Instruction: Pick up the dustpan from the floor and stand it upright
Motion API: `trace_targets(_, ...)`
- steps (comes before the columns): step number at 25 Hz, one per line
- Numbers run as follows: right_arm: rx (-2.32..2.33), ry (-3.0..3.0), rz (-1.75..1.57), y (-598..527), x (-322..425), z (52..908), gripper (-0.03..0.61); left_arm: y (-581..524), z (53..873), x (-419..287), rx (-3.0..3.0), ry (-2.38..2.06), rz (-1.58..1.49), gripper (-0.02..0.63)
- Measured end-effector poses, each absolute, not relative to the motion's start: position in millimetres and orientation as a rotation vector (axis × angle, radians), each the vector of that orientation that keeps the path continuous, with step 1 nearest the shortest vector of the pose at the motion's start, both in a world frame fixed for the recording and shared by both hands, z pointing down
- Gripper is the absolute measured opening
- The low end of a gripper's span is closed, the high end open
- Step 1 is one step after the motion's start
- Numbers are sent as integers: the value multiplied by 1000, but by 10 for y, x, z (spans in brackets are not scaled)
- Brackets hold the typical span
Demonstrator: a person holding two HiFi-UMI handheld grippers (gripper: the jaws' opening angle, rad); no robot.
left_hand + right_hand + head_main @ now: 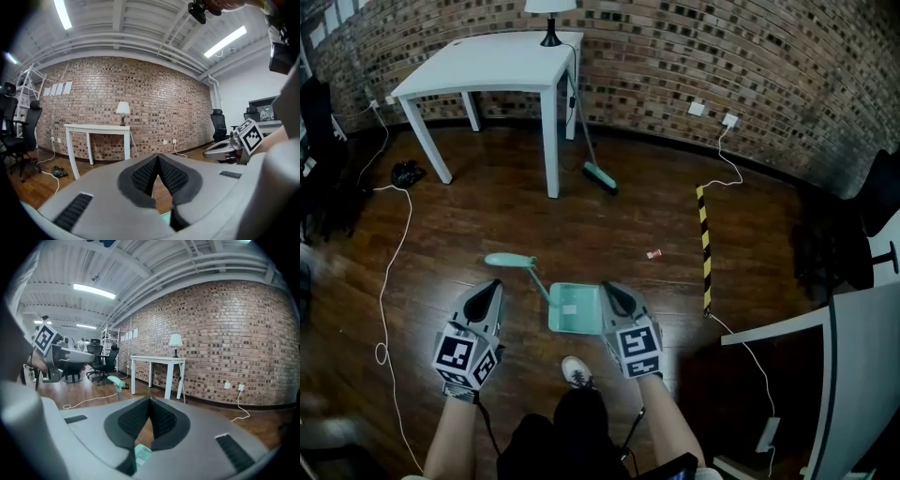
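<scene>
My left claw (492, 289) and my right claw (614, 292) are both pressed together, tips meeting on nothing, and held above the wooden floor (609, 234). The teal dustpan (574, 307) stands upright on the floor between them, nearer my right claw, with its handle (511, 261) rising on my left claw's side.

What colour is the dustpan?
The dustpan is mint green, clearest in the head view.

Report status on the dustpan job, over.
Left tool and right tool shut, empty. Dustpan on floor below, unheld, handle apparently up. Broom leans at white table, well clear.
</scene>
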State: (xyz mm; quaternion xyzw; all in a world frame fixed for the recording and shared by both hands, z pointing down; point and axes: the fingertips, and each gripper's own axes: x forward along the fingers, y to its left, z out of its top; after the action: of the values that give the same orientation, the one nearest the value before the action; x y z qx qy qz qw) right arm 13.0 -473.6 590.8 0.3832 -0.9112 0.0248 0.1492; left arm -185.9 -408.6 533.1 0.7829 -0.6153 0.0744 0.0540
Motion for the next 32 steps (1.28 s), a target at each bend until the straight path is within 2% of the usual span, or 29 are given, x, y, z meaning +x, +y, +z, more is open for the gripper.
trace_targets(7, 1092, -2577, 154, -4473, 232, 4314, -20, -3994, 3916, -1905, 2377, -1844, 237, 6)
trace_targets(14, 1146, -2655, 218, -4219, 323, 3200, -20, -3648, 3027, -1740, 2386, -1853, 174, 6)
trace_targets(25, 1188, -2695, 118, -3219, 364, 2468, -20, -2657, 2295, -1472, 2506, -1877, 33, 6)
trace_targets(32, 1321, -2646, 161, -2276, 681, 2370, -20, -1742, 2418, -1698, 2469, -1830, 70, 6)
